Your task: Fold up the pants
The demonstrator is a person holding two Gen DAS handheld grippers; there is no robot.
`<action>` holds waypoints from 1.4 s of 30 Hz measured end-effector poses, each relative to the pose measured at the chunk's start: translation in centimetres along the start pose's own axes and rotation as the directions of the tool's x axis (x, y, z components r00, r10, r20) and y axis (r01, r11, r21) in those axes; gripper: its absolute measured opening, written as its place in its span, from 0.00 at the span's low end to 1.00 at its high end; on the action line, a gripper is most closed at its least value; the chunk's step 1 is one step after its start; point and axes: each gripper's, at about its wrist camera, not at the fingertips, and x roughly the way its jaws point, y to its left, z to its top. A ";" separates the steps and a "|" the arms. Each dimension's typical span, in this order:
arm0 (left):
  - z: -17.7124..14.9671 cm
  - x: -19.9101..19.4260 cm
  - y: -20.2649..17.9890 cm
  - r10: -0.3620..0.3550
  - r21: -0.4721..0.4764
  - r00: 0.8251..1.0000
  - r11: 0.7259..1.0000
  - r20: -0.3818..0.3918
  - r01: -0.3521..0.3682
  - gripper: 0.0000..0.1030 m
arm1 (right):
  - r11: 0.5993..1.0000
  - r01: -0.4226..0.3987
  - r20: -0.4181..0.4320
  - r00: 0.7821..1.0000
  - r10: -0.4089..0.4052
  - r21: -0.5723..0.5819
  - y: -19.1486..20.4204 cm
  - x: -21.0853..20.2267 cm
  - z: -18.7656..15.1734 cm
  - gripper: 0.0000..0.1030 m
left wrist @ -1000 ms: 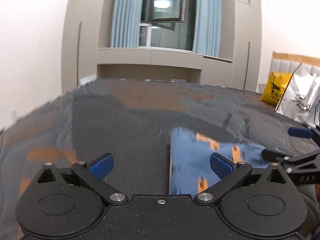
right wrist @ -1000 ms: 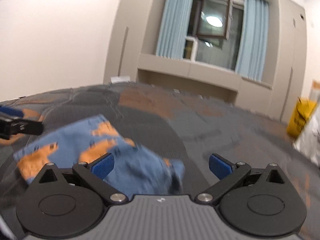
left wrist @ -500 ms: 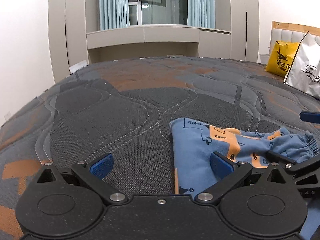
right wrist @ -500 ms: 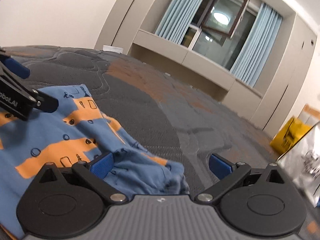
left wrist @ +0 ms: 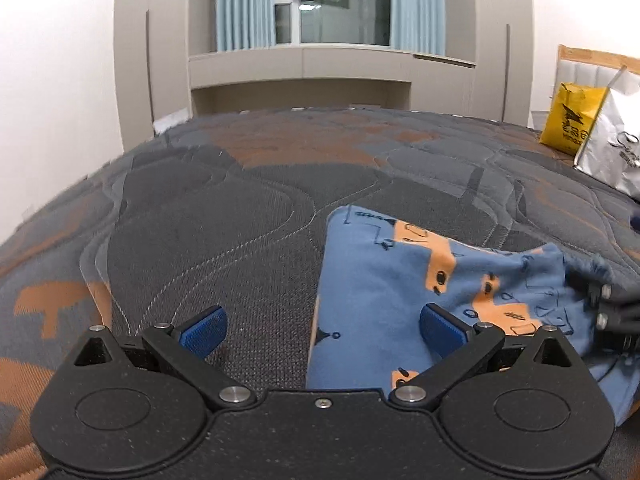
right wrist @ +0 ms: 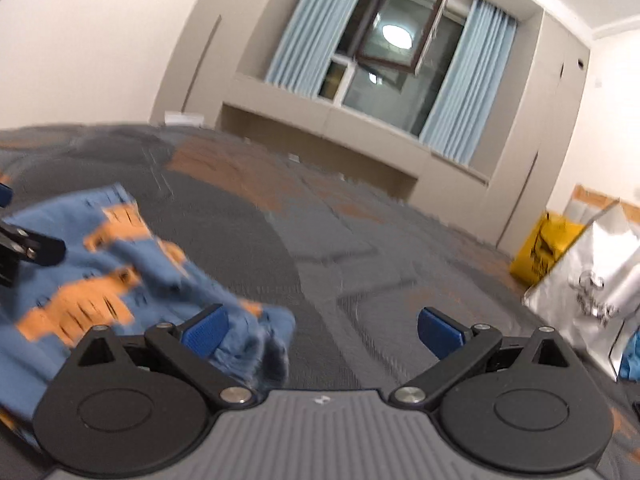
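The left gripper (left wrist: 322,326) and right gripper (right wrist: 322,326) both hover spread wide, gripping nothing. Blue-and-orange pants (left wrist: 384,288) lie crumpled on the mattress (left wrist: 224,216).

soft matt cloth pants (left wrist: 376,296) lie on a rough quilted mattress (left wrist: 224,216).

the left gripper (left wrist: 322,326) has a matte black speckled body with two round discs, angled black link arms pinned by silver screws, and ribbed blue pads (left wrist: 204,330) on its fingers. the right gripper (right wrist: 320,328) has the same shape, but its near housing is grey and ribbed with a small white mark, and its blue pads (right wrist: 438,330) match.
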 end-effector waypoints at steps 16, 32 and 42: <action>-0.3 0.5 1.5 -0.034 -0.094 0.999 0.995 -0.034 0.031 1.00 | 0.999 -0.005 -0.018 1.000 0.004 -0.039 0.7 -0.1 -0.7 1.00; -0.4 0.7 1.8 -0.048 -0.124 0.998 0.991 -0.043 0.043 1.00 | 0.999 -0.008 -0.016 1.000 0.008 -0.034 0.5 -0.2 -0.7 1.00; -0.4 0.7 1.7 -0.046 -0.121 0.998 0.992 -0.046 0.040 1.00 | 0.998 -0.052 -0.030 0.998 0.053 0.029 -0.5 0.0 -0.7 1.00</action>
